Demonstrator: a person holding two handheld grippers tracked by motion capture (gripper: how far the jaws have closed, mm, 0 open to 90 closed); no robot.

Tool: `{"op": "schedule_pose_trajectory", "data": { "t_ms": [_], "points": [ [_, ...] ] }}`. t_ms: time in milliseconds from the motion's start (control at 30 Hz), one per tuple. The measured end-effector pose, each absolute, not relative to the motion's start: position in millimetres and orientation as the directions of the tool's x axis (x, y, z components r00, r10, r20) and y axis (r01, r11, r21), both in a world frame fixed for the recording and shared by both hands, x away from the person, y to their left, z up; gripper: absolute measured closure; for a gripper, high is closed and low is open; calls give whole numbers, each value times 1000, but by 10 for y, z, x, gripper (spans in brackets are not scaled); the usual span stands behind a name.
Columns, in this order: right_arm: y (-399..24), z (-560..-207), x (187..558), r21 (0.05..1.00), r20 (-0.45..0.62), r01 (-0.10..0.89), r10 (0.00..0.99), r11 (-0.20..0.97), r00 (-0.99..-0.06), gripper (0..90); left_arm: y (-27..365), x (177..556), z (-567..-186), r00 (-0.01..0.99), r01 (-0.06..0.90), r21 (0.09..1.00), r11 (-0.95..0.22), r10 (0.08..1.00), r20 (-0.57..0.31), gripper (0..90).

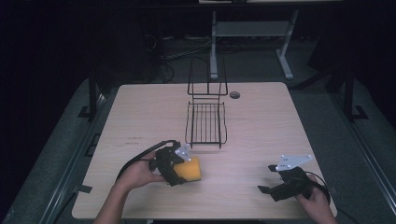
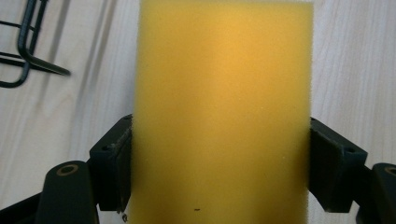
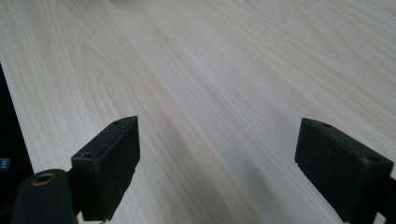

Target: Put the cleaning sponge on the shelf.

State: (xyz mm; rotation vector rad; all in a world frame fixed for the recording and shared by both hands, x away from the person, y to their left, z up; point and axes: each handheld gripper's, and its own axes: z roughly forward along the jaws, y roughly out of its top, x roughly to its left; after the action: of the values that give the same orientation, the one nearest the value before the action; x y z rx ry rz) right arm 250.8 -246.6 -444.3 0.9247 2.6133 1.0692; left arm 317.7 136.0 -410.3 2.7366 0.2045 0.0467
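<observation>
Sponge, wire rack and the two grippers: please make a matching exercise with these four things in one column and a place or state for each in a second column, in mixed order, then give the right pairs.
Column one:
1. yellow sponge
2. black wire rack
3. left gripper
4. right gripper

Column two:
A. jaws open over bare wood
B. stands at the middle of the table, holds nothing
C. clamped between two jaws
D. shut on a soft block

Pairs: 1-C, 2-B, 3-D, 4-A

black wire rack [image 1: 206, 122] on table [image 1: 261, 121]
</observation>
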Motion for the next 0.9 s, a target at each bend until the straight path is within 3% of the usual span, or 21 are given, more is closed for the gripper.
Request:
{"op": "schedule_pose_trajectory", "data": {
  "t_ms": [900],
  "points": [
    [-2458,-4454,2532,681,80,482,597,552,-798,137,1268,3364,-3849,991,117,424,-898,136,14,220]
  ]
}}
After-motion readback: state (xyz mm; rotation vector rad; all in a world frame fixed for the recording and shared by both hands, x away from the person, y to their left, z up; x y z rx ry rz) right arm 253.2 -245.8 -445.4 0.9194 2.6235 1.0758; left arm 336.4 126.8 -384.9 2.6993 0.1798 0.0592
